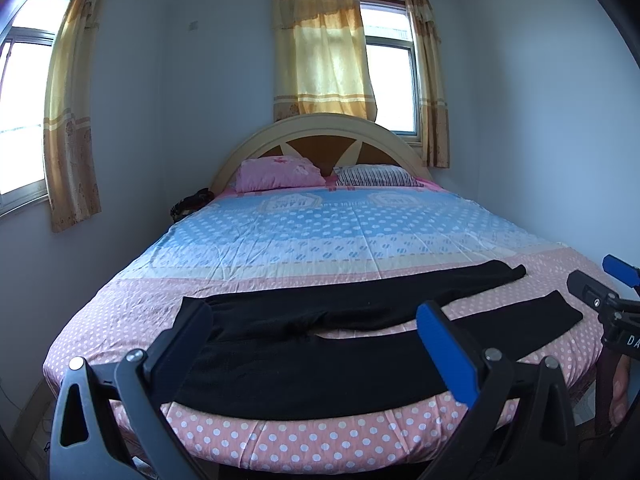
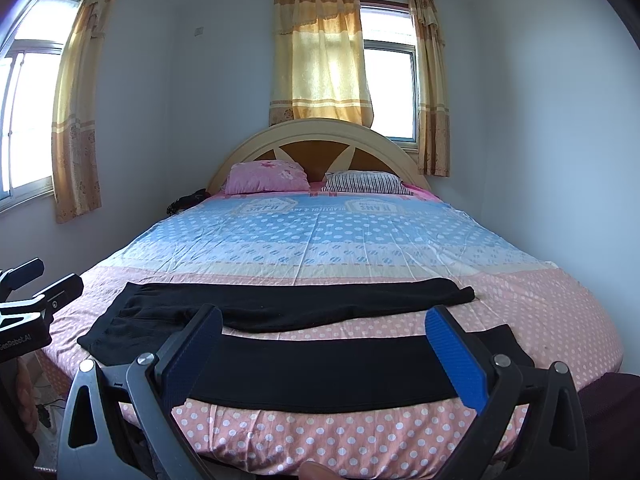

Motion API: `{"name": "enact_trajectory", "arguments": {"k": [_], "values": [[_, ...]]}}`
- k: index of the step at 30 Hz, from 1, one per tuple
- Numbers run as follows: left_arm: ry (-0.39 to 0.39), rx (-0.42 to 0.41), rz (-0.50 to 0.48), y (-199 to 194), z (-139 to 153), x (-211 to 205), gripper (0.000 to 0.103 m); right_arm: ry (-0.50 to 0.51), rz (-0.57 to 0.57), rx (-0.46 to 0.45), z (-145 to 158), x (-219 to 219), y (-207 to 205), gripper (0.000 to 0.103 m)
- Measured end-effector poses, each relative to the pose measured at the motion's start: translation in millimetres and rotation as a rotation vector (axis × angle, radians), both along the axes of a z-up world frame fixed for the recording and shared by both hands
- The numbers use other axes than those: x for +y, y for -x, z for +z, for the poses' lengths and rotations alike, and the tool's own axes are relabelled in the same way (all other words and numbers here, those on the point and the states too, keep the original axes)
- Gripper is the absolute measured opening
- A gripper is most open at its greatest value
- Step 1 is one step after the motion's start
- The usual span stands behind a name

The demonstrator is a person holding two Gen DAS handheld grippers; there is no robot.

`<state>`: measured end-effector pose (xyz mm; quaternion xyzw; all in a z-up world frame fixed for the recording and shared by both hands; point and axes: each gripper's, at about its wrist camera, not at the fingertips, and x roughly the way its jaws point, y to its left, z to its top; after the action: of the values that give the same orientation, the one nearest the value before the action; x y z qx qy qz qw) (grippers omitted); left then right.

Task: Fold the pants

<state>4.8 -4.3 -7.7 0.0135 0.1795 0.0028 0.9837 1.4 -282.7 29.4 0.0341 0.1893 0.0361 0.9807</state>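
Readable text — bedsheet and gripper bodies

The bedsheet (image 2: 320, 240) carried upside-down "JEANS" badges; the left gripper (image 2: 24, 300) read "GeoRobot.AI" — the right gripper (image 1: 612, 292) showed only "DA".

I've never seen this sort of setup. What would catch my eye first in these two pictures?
Probably the black pants, spread flat across the near end of the bed, legs apart and pointing right, dark against the pink polka-dot sheet. Next, the left gripper and right gripper, both open, filling the foreground above the near leg. Behind, sunlit yellow curtains glow above the arched headboard.
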Motion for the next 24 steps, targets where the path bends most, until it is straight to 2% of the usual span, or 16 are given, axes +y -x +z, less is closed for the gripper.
{"name": "enact_trajectory", "arguments": {"k": [24], "values": [[0.005, 0.005, 0.004, -1.4, -2.5, 1.9, 0.103, 0.003, -0.003, 0.006, -1.0, 1.6, -1.0, 0.102]]}}
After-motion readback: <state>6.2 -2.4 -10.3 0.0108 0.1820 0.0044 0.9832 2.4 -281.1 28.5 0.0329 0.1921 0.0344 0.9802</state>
